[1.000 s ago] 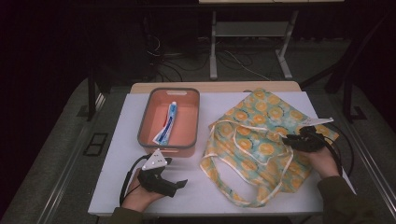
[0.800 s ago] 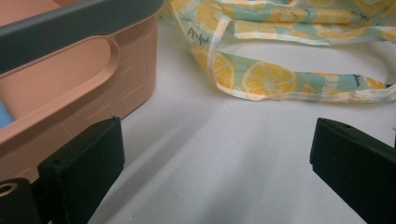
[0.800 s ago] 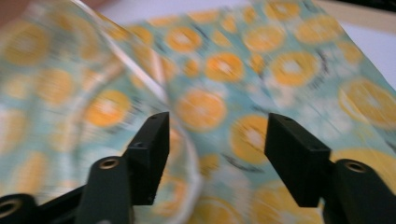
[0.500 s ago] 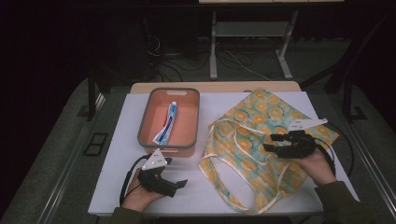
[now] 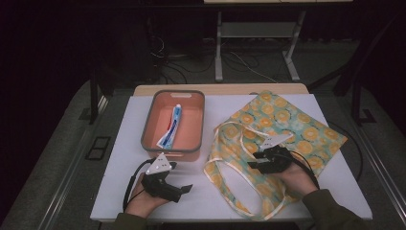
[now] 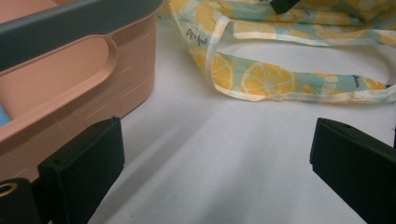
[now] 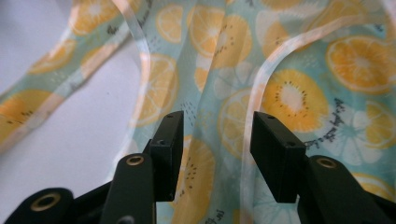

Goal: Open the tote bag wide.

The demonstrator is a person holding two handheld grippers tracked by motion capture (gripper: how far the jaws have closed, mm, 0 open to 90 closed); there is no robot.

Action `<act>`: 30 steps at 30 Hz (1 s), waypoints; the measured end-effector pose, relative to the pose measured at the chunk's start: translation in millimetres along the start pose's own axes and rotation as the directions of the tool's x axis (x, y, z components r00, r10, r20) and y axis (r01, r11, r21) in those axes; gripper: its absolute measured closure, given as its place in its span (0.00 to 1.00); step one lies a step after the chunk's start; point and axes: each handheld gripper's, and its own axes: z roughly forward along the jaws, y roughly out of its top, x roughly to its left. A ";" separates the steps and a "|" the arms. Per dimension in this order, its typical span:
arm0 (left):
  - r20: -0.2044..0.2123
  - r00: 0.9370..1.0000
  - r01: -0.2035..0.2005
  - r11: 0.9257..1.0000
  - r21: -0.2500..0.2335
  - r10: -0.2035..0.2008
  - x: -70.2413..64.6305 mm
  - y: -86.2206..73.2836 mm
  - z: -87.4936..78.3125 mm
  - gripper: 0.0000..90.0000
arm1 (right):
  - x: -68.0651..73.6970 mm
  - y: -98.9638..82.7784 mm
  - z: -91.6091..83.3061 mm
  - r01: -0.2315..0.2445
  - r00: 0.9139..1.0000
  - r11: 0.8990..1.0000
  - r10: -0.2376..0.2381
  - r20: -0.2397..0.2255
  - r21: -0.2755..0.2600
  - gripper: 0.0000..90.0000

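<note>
A white rectangular tabletop point(image 5: 119, 158) carried a salmon-pink plastic bin with a grey rim point(image 5: 173, 149) left of its centre, nearer the far edge than the near one. Inside the bin lay a white, blue and red toothpaste tube point(image 5: 170, 127), running lengthwise from the far end toward the near end.

Across the right half of the tabletop spread a mint-green fabric tote bag printed with orange citrus slices point(image 5: 306, 129), its far corner reaching the far edge and its pale-edged handles point(image 5: 225, 165) looping toward the near edge.

The left gripper point(image 5: 179, 190) rested in the person's left hand point(image 5: 143, 201) near the near edge, just in front of the bin's near wall. In the left gripper view its jaws stood wide apart with bare white tabletop between them, the bin's wall point(image 6: 93, 74) close by on one side and a strap of the bag point(image 6: 280, 84) lying beyond.

The right gripper point(image 5: 256, 163), held in the person's right hand point(image 5: 297, 177), sat over the bag's near-left part (about where the handles join the body). In the right gripper view its jaws stood partly open, a moderate gap between them, with the printed fabric point(image 7: 289, 93) and a pale strap point(image 7: 252, 116) beneath; whether they touched the cloth could not be told
</note>
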 end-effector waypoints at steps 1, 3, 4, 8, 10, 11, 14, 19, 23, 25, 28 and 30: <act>0.000 1.000 0.000 1.000 0.000 0.000 0.2 -0.1 -0.1 0.02 | 0.8 -0.4 1.6 0.000 1.000 1.000 0.000 0.001 0.006 0.60; 0.000 1.000 0.000 1.000 0.002 0.000 0.4 -0.1 0.0 0.02 | 1.3 -0.7 4.5 0.009 1.000 1.000 -0.009 0.000 0.014 0.60; 0.001 1.000 -0.001 1.000 0.003 0.001 0.3 -0.1 0.0 0.02 | 2.1 -0.8 5.8 0.008 1.000 1.000 -0.008 0.000 0.017 0.60; 0.001 1.000 0.000 1.000 -0.001 0.000 0.1 -0.1 -0.1 0.02 | 4.5 -1.9 11.7 0.030 1.000 0.999 -0.030 0.009 0.031 0.63; 0.000 1.000 0.000 1.000 0.002 0.000 0.1 -0.2 0.0 0.02 | 5.0 -1.7 12.4 0.034 0.999 0.999 -0.034 0.003 0.026 0.72; 0.001 1.000 0.000 1.000 0.002 0.000 0.0 -0.1 0.1 0.02 | 5.7 -2.0 12.7 0.035 0.999 0.999 -0.036 0.005 0.021 0.79; 0.001 1.000 0.000 1.000 0.000 0.000 -0.4 -0.1 0.0 0.02 | 4.3 -3.1 13.0 0.032 0.999 0.999 -0.032 0.017 0.008 0.93; 0.001 1.000 0.001 1.000 -0.003 -0.001 0.2 -0.1 -0.8 0.02 | 1.1 -3.0 10.3 0.046 0.998 0.999 -0.046 0.049 -0.003 0.99; 0.003 1.000 -0.001 1.000 0.002 0.001 0.3 -0.2 -0.1 0.02 | -10.5 2.7 -4.7 0.009 0.998 0.997 -0.004 0.064 -0.080 0.99; 0.002 1.000 -0.001 1.000 0.002 0.001 0.0 -0.2 0.1 0.02 | -17.6 5.9 -13.0 -0.015 0.997 0.992 0.024 0.071 -0.124 0.99; 0.001 1.000 0.000 1.000 0.003 0.000 0.1 -0.3 0.1 0.02 | -27.8 10.6 -23.0 -0.040 0.995 0.984 0.055 0.087 -0.174 0.99; 0.001 1.000 -0.001 1.000 0.004 0.001 0.3 -0.4 0.1 0.02 | -34.2 13.1 -28.1 -0.058 0.992 0.978 0.078 0.097 -0.200 0.99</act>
